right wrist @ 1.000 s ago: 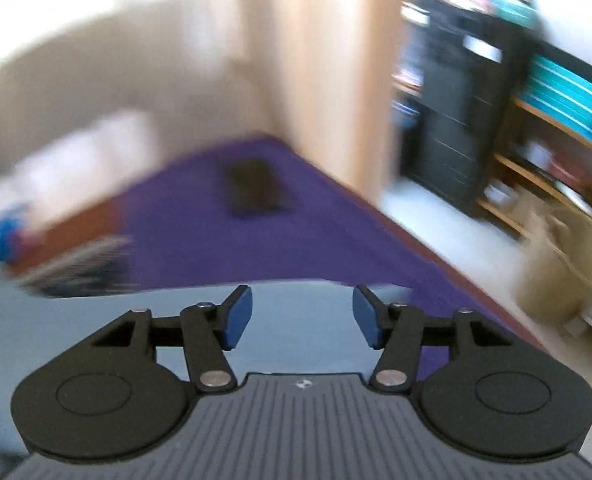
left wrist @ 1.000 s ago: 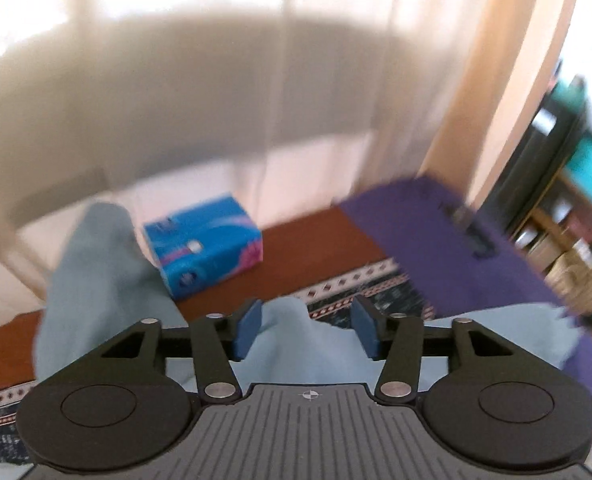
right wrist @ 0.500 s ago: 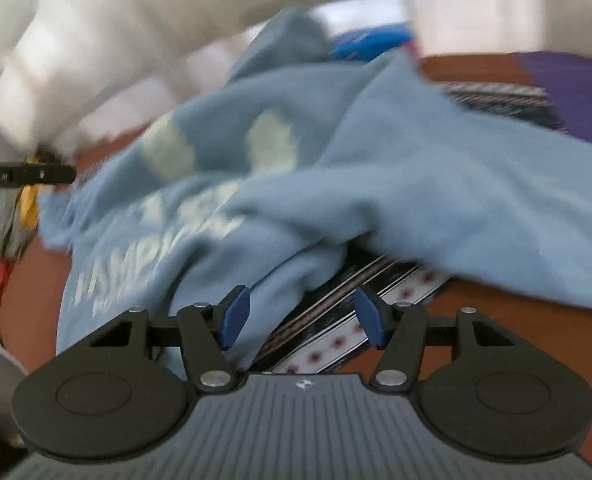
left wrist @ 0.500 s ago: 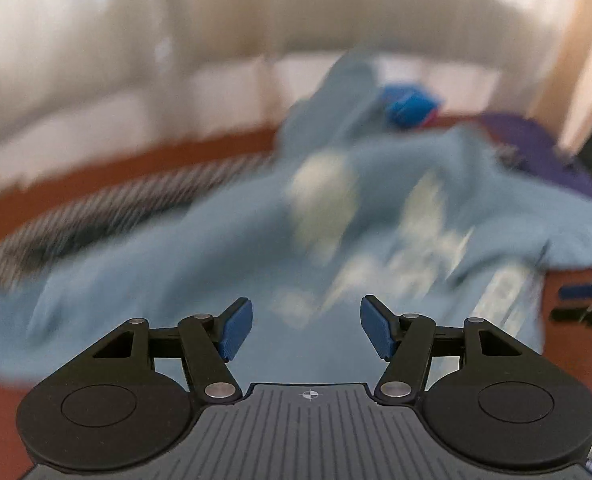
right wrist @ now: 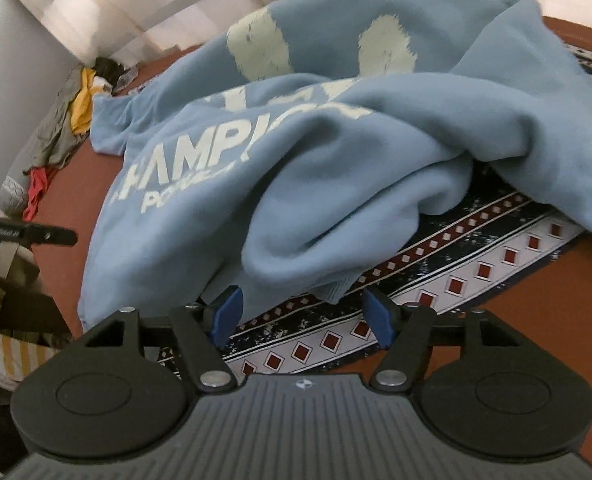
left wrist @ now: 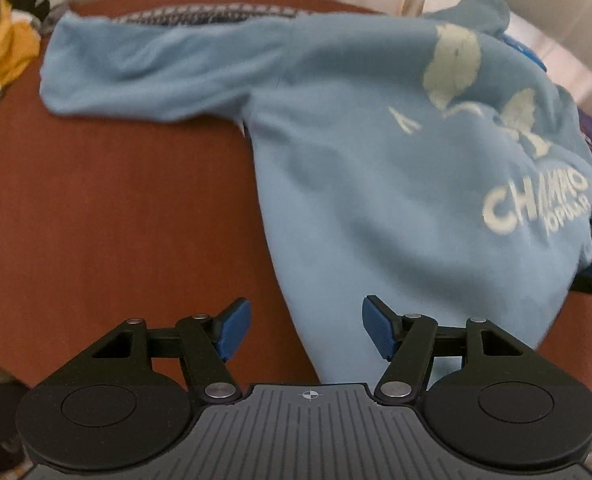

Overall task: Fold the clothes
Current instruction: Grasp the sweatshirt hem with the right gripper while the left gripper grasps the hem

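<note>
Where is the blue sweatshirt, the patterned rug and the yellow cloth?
blue sweatshirt (left wrist: 376,184): left wrist view, middle of its body.
patterned rug (right wrist: 476,264): right wrist view, its diamond border.
yellow cloth (left wrist: 6,54): left wrist view, its middle.

The sweatshirt (left wrist: 356,152) is showing as soft, matt light-blue fleece cloth, its white print (right wrist: 200,148) looking cracked and worn in the pale patches. The counter (left wrist: 116,208) is appearing as a smooth, matt reddish-brown surface; its material cannot be told. The runner (right wrist: 436,292) is reading as flat patterned woven cloth. The left gripper (left wrist: 306,334) and the right gripper (right wrist: 302,318) are presenting matt black plastic arms, bright metal pivot pins, ribbed grey plastic housings and finely textured blue pads (left wrist: 378,332). The heaped clothes (right wrist: 72,120) are looking like crumpled cloth.
</note>
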`<state>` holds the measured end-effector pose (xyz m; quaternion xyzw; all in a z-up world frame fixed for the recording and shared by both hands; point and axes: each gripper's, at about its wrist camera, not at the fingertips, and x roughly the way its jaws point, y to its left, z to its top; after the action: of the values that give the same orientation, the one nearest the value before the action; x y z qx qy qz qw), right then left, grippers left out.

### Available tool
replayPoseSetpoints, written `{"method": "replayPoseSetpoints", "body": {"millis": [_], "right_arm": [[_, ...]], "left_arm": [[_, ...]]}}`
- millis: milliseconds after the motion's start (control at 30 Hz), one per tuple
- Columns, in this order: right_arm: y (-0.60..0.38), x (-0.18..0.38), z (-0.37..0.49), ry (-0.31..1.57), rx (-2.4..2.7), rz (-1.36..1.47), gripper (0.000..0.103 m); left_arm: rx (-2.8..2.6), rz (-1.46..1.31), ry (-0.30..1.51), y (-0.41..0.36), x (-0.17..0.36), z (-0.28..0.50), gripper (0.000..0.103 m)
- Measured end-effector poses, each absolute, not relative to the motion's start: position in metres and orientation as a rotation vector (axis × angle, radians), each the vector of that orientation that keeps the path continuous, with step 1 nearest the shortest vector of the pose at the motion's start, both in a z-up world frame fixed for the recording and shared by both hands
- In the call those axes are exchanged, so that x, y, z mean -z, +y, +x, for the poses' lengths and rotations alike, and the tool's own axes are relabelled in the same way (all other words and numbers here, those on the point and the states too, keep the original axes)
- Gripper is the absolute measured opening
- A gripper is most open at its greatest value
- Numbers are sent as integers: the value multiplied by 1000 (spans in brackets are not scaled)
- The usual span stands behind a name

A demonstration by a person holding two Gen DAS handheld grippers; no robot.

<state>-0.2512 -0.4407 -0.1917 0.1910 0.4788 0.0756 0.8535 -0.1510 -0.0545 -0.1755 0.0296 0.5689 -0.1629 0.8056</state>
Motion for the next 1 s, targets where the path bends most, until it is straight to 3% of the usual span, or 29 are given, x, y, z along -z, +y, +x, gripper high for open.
{"method": "replayPoseSetpoints", "body": {"millis": [267, 333, 367, 400, 467, 600, 1000], "right_arm": [[-425, 202, -238, 995, -130, 404, 70], [-423, 202, -238, 986, -105, 414, 64], [-423, 201, -238, 985, -98, 426, 54], [-422, 200, -239, 991, -98, 450, 29], [-421, 196, -240, 1000, -94, 487, 22], [-415, 171, -246, 983, -63, 457, 13], [-421, 63, -334, 934, 65, 497, 5]], "left_arm": [[409, 31, 1274, -65, 206, -156, 75], [442, -5, 1288, -64, 213, -155, 67], [455, -16, 1292, -64, 216, -155, 42], [462, -14, 1289, -64, 217, -155, 18], [480, -3, 1278, -62, 215, -155, 5], [536, -57, 1233, -46, 197, -151, 2], [674, -61, 1099, -5, 144, -130, 1]]}}
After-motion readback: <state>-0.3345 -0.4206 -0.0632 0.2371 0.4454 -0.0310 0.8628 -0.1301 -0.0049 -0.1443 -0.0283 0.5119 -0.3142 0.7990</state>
